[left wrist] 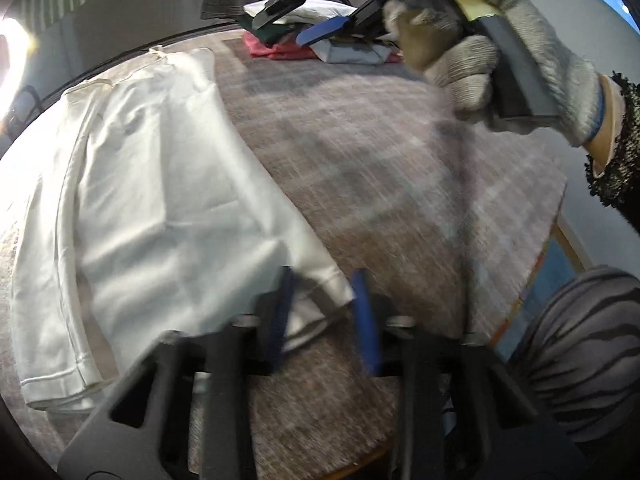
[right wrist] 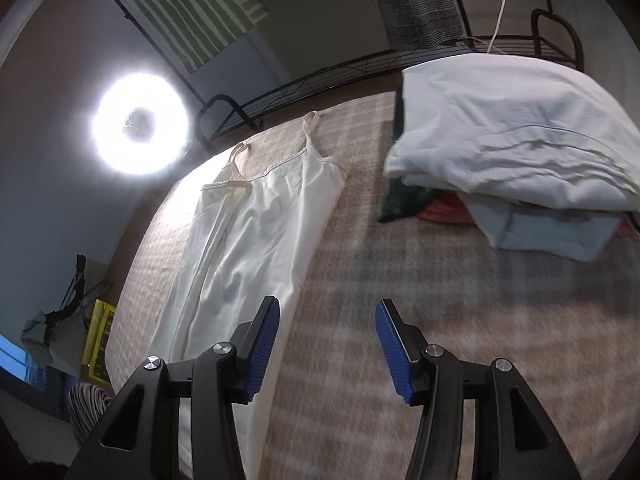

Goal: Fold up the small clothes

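Note:
A white strappy top lies flat and lengthwise on the plaid tablecloth, straps at the far end. My left gripper is low at its near hem. The blue fingers are blurred and stand apart, and the hem corner lies between them. My right gripper, held by a gloved hand, hovers at the far side of the table. In the right wrist view the right gripper is open over bare cloth, just right of the top's side edge, nothing between its pads.
A pile of clothes, white on top with red and green beneath, sits at the far right of the table. A ring light glares at the left. A metal rack stands behind. The table edge and a striped trouser leg are at right.

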A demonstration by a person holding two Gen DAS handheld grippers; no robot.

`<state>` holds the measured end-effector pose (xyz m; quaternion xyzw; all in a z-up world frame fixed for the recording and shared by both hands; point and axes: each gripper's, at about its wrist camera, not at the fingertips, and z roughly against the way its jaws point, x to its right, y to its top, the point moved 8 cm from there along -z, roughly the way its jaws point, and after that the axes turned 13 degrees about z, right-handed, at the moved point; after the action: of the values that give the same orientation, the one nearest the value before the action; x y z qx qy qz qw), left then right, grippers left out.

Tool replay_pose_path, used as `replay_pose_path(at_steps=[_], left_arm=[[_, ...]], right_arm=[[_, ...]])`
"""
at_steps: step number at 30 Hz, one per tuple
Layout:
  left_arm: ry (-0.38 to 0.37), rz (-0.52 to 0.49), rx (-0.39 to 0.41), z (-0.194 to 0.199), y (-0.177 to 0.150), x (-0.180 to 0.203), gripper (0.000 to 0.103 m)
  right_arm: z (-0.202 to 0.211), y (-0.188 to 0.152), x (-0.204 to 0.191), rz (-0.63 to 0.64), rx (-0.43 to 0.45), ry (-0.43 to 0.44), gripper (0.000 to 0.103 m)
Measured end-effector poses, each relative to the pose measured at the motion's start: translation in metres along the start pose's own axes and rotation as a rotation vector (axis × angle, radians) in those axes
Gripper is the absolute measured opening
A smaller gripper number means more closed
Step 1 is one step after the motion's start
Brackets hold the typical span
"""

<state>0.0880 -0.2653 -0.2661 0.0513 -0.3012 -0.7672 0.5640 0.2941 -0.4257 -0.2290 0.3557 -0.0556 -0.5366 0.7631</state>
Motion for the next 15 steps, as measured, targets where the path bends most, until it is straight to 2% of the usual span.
replay_pose_path(at_steps=[8,15], left_arm=[[-0.051,0.073,0.041,0.018,0.012,-0.014,0.003],[-0.063,0.113,0.063,0.027,0.018,-0.027,0.003]], right_arm=[[-0.055,0.033,-0.006,-0.025,-0.035,-0.007,0.053],[-0.1,0.062,-0.003,-0.045,-0.07,-0.082,0.053]])
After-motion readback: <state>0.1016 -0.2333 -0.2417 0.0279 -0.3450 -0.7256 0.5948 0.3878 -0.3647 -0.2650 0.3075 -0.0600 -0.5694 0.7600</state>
